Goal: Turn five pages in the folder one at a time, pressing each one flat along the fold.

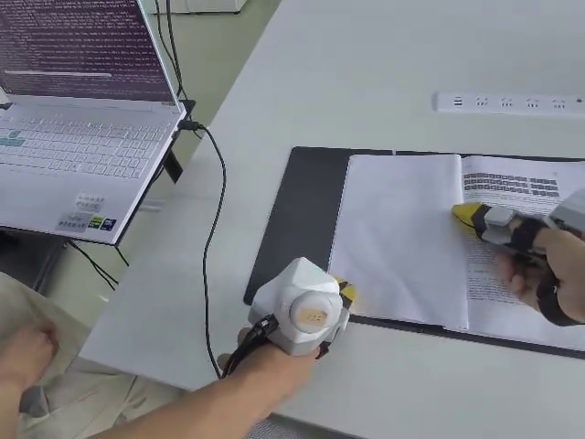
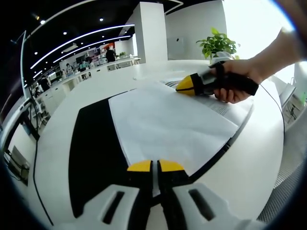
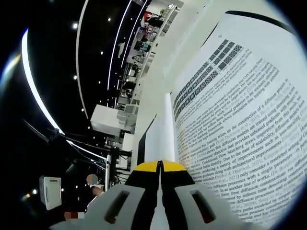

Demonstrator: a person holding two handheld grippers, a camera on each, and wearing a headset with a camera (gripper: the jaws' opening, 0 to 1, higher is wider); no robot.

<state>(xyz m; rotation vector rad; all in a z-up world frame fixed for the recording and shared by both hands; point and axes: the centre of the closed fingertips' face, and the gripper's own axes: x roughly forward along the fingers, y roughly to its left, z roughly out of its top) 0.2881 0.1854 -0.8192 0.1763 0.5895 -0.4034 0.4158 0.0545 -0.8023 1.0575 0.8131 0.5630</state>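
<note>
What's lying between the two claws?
A blank white page in the open folder. In the left gripper view it stretches from the left claw to the right claw by the fold.

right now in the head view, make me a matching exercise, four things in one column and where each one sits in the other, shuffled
Things:
1. open white laptop
2. long white power strip
3. blank white page
4. printed white page

Places:
A. right of the fold in the open black folder, beside the right gripper
B. far left, screen lit
C. left of the fold, near the left gripper
D. beyond the folder's far edge, at the right

Pairs: 1-B, 2-D, 3-C, 4-A
</note>
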